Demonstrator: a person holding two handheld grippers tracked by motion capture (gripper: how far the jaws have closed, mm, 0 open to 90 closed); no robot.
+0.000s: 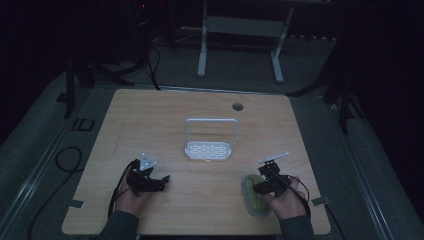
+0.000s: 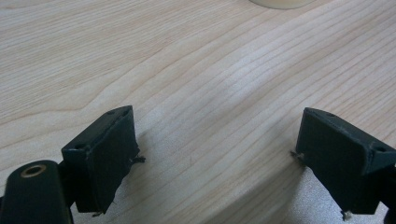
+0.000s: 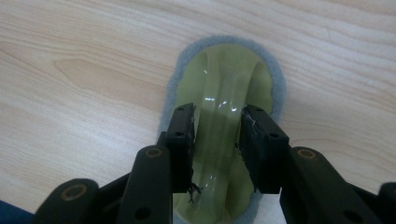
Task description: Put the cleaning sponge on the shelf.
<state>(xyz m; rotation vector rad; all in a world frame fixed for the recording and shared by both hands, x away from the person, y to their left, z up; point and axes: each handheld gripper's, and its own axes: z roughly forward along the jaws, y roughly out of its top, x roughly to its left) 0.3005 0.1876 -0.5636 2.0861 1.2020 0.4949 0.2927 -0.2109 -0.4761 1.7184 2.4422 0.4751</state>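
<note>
Right gripper view looks down on an oval scrubber [image 3: 219,84], green on top with a grey felt rim, lying flat on the wooden table [image 3: 84,70]. The right gripper [image 3: 217,140] has its jaws pinched on the raised green ridge along the scrubber's middle. From the high view, the scrubber [image 1: 251,197] sits near the table's front right edge. A white wire-handled rack [image 1: 209,142] stands at centre, holding nothing. The left gripper [image 2: 215,158] hovers over bare wood, jaws spread wide.
</note>
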